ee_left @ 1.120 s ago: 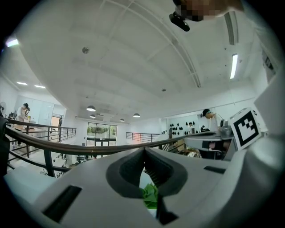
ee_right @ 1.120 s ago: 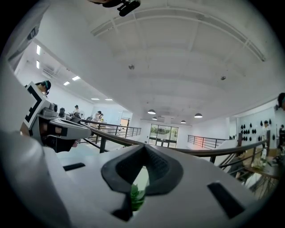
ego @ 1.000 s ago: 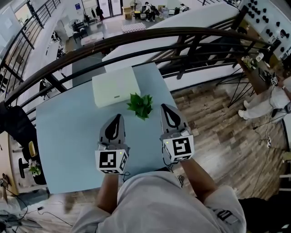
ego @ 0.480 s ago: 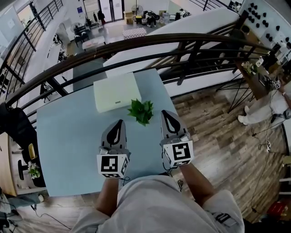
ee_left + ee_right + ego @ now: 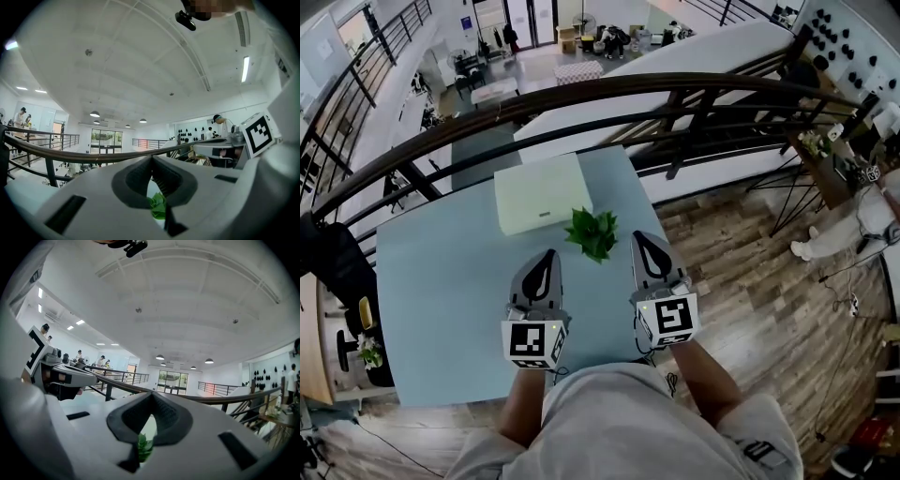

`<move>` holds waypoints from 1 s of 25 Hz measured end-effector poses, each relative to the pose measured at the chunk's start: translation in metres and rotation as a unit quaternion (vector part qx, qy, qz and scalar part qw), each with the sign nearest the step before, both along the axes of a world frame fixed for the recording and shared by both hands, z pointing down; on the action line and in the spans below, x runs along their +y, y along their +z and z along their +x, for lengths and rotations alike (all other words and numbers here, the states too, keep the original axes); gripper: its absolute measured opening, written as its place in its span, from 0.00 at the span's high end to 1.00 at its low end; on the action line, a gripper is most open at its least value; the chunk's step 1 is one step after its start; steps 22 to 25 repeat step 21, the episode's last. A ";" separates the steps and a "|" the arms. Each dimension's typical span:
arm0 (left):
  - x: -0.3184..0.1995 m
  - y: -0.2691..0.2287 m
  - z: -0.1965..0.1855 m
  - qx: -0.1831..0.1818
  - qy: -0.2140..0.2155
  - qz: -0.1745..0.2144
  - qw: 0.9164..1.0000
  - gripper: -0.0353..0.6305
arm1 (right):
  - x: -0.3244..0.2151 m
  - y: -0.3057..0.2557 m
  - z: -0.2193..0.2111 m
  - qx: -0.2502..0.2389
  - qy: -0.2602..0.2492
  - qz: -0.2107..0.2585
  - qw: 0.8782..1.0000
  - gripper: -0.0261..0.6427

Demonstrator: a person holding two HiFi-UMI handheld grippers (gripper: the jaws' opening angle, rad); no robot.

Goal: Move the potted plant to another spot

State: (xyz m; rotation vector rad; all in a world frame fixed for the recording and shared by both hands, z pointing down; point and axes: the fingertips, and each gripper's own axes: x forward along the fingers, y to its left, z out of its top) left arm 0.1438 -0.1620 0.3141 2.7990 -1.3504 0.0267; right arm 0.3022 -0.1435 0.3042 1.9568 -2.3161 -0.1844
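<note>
A small potted plant (image 5: 592, 232) with green leaves stands on the pale blue table (image 5: 441, 281), just in front of a white box. My left gripper (image 5: 548, 253) is held to the plant's near left and my right gripper (image 5: 639, 236) to its near right. Neither touches it. Both point away from me with their jaws closed tip to tip and nothing between them. Through the gap behind the jaw tips, the left gripper view shows green leaves (image 5: 158, 206), and the right gripper view shows leaves (image 5: 144, 446) too. The pot itself is hidden under the foliage.
A flat white box (image 5: 542, 192) lies at the table's far side, close behind the plant. A dark curved railing (image 5: 581, 94) runs beyond the far edge. Wooden floor (image 5: 741, 244) lies to the right of the table, where a person (image 5: 844, 220) is crouched.
Both grippers and the plant keep their places; only the head view has shifted slightly.
</note>
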 end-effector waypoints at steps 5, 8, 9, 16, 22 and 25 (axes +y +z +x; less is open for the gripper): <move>0.000 0.004 0.001 -0.001 0.001 -0.003 1.000 0.93 | -0.001 0.000 0.001 0.003 0.001 0.001 1.000 0.96; 0.000 0.004 0.002 -0.002 0.002 -0.002 1.000 0.93 | -0.001 -0.004 0.000 0.009 -0.002 0.006 1.000 0.96; 0.001 0.003 0.001 -0.002 0.002 -0.002 1.000 0.93 | -0.001 -0.005 -0.001 0.009 -0.002 0.005 1.000 0.96; 0.001 0.006 0.001 -0.005 0.000 -0.005 1.000 0.93 | 0.000 -0.001 0.000 0.005 -0.003 0.003 1.000 0.96; 0.002 0.009 -0.001 -0.006 -0.001 -0.008 1.000 0.93 | 0.001 0.000 0.000 0.005 -0.003 0.002 1.000 0.96; 0.002 0.009 -0.001 -0.006 -0.001 -0.008 1.000 0.93 | 0.001 0.000 0.000 0.005 -0.003 0.002 1.000 0.96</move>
